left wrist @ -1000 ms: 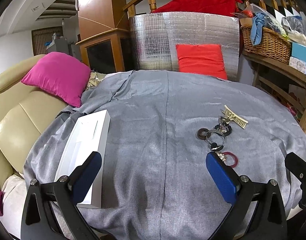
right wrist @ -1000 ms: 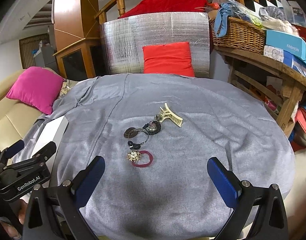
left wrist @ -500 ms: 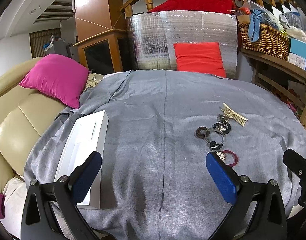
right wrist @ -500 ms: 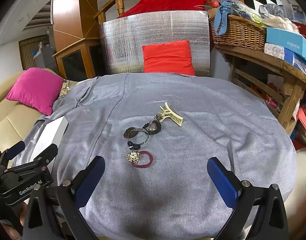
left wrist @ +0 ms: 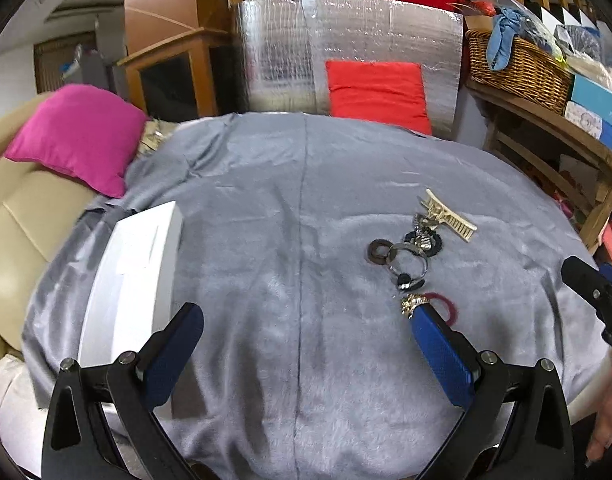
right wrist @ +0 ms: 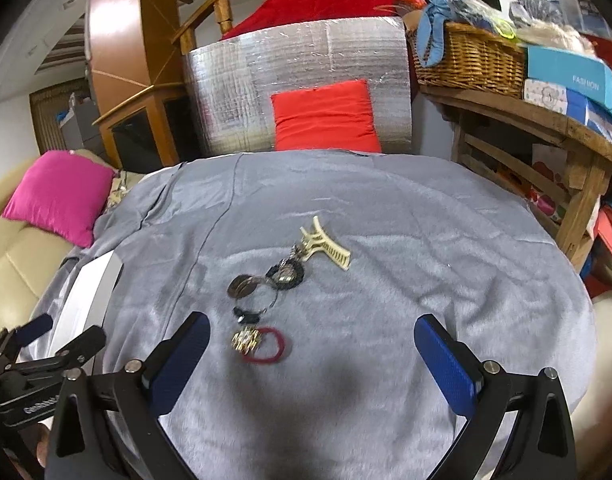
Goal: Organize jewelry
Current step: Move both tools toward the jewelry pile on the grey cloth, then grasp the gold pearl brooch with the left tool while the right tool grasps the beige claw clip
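— Where are your two grippers?

— Your left gripper (left wrist: 306, 352) hangs over the near edge of the grey cloth (left wrist: 298, 208), its blue pads spread wide with nothing between them. Your right gripper (right wrist: 310, 354) does the same further along, jaws equally apart and empty.

— And the jewelry?

— Take the cream hair claw (right wrist: 326, 246) as your landmark. It lies near the middle of the cloth. Touching its near-left end sits a dark beaded piece (right wrist: 286, 274), and just beyond that, nearer to you and leftward, a brown disc (right wrist: 242, 286) and a thin metal hoop (right wrist: 262, 300) overlap. Nearer still from the claw lies a gold brooch (right wrist: 246, 340) resting against a red hair tie (right wrist: 270, 344); that pair lies between your right gripper's fingertips, closer to the left pad.

— The box?

— A white box (left wrist: 134, 276) lies well to the left of the claw, at the cloth's left edge, just ahead of your left gripper's left pad. Its lid looks closed.
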Demonstrator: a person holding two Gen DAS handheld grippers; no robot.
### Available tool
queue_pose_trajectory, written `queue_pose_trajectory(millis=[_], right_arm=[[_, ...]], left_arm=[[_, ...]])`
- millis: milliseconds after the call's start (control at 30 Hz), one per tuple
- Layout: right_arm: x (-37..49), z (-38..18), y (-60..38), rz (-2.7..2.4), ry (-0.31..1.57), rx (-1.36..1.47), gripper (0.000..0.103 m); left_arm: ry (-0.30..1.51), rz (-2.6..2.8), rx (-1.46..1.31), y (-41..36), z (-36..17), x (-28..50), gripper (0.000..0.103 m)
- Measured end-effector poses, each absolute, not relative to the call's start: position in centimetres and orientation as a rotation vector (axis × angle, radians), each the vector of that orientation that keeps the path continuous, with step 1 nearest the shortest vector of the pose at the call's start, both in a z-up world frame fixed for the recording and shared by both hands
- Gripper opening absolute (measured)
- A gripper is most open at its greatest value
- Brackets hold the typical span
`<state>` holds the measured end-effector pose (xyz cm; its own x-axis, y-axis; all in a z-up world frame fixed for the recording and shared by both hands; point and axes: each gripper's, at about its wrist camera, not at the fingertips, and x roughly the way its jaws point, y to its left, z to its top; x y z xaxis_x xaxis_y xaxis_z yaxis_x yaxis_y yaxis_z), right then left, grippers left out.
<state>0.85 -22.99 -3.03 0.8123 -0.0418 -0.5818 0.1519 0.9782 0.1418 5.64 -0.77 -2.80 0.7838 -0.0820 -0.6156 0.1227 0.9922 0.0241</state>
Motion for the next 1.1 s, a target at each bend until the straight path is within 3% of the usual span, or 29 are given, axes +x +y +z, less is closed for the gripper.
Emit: queue_pose_trajectory(millis=[300,433,700,1100], right_arm=[[8.4,-4.7,-26.5,-0.039,0.671,0.304,0.103],[12.6,-7.0,-28.0,0.033,0.752,0.390,0.102],[17.4,-10.2,-32.7,0.103,0.826,0.572,0.091],[20.9,-12.4,-34.3,0.136,0.877,0.615,0.087]], left_arm=[[0.724,-0.190,-0.159,1.1,-5.7,11.0,0.103],[0.815,-0.133,-0.044,0.3,-9.1,12.9,0.103],[0.846,-0.337,0.118,-3.8,-10.1,11.8,0.103],[0.913,-0.510,0.118,-8.3,-12.1,13.4,0.103]])
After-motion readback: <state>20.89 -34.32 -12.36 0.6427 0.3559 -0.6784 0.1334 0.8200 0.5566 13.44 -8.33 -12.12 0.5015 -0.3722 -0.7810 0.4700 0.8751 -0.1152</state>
